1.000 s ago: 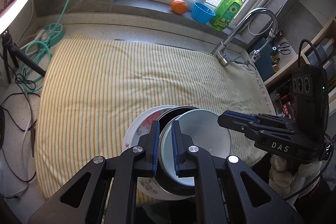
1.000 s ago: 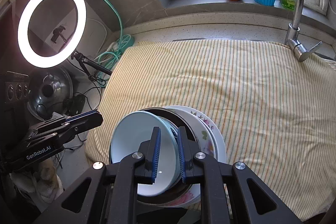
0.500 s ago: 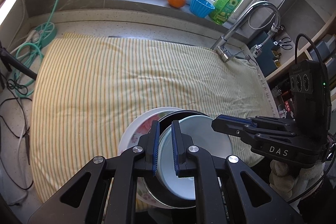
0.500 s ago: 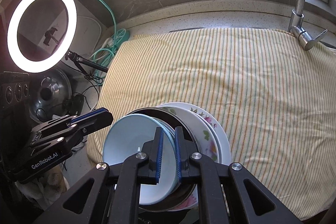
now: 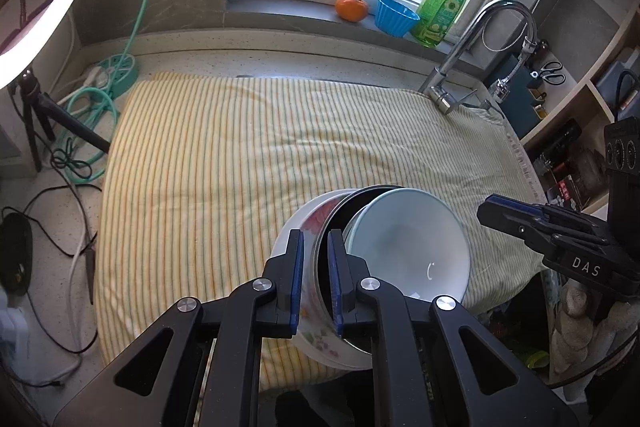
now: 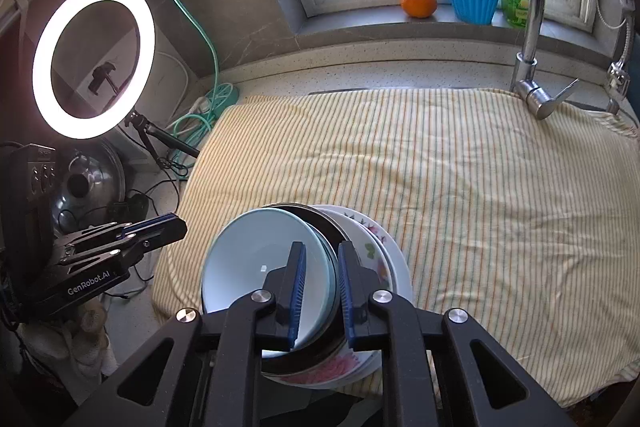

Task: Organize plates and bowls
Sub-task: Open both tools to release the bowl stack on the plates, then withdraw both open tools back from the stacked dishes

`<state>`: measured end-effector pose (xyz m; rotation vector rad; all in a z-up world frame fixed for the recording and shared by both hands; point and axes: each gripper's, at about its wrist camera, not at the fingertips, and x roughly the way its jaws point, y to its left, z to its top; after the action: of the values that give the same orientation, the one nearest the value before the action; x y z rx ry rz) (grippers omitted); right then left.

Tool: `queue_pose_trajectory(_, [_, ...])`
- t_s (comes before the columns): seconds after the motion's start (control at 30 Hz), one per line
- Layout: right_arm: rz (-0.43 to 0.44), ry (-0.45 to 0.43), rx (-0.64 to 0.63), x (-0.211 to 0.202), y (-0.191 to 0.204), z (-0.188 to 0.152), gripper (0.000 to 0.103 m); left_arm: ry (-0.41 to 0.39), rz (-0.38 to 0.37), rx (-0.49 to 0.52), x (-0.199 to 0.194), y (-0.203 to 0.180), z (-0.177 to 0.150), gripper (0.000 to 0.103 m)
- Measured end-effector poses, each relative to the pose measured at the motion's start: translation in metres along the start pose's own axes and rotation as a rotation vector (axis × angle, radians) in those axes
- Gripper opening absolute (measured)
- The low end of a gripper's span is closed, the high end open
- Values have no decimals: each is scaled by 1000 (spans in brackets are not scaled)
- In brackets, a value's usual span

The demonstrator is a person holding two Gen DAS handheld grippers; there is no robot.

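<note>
**Left wrist view: dishes stacked at the cloth's near edge**

The left tool [image 5: 314, 277] pinched the flowered plate [image 5: 310, 227] and dark bowl [image 5: 340, 217] rims. The right tool [image 6: 320, 287] was opening, with the pale blue bowl [image 6: 248, 259] rim between its pads. The stack sat on the striped cloth [image 5: 260, 155] over the counter [image 5: 280, 61].

Pale blue bowl [image 5: 408, 247] nested in black-walled dish [image 5: 340, 223], white floral plate [image 6: 374, 255] beneath. Yellow cloth [image 5: 260, 155] striped green and orange. Orange fruit [image 6: 418, 3], blue cup [image 6: 472, 3], green bottle [image 5: 442, 7] behind.
</note>
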<state>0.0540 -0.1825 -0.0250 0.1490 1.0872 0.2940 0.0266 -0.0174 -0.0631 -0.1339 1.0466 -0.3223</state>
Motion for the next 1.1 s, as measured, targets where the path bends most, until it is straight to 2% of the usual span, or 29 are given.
queue_pose_trajectory(0.07, [-19,-17,-22,-6,2,-6,23,-11,23,4,-3,-5,-5,11])
queue_pose_trajectory(0.13, [-24,-34,-35,-12,2,-12,27,-25,48,16,-7,-13,-10,16])
queue_pose_trajectory(0.2, [-32,-55,-43,-18,2,-16,34,-40,70,24,-11,-20,-15,31])
queue_pose_trajectory(0.23, [-35,-65,-48,-20,2,-19,36,-49,76,22,-13,-24,-18,34])
queue_pose_trajectory(0.3, [-44,-87,-59,-26,0,-24,51,-65,98,13,-17,-30,-22,50])
queue_pose_trajectory(0.37, [-56,-105,-66,-33,-1,-30,57,-82,109,4,-22,-38,-27,62])
queue_pose_trajectory(0.4, [-57,-116,-74,-37,0,-33,63,-89,112,1,-24,-42,-29,66])
queue_pose_trajectory(0.43, [-59,-126,-82,-40,0,-37,67,-98,122,-5,-27,-45,-32,67])
queue_pose_trajectory(0.47, [-61,-136,-88,-44,1,-40,77,-108,137,-9,-30,-49,-35,68])
queue_pose_trajectory(0.5, [-55,-152,-93,-47,1,-44,79,-118,153,-5,-32,-53,-38,70])
queue_pose_trajectory(0.57, [-49,-171,-107,-53,3,-51,79,-132,177,-10,-36,-57,-44,74])
queue_pose_trajectory(0.93, [-46,-215,-114,-71,-4,-55,80,-161,212,-42,-49,-65,-53,74])
queue_pose_trajectory(1.1, [-44,-208,-101,-70,-9,-56,80,-157,217,-38,-47,-69,-54,74])
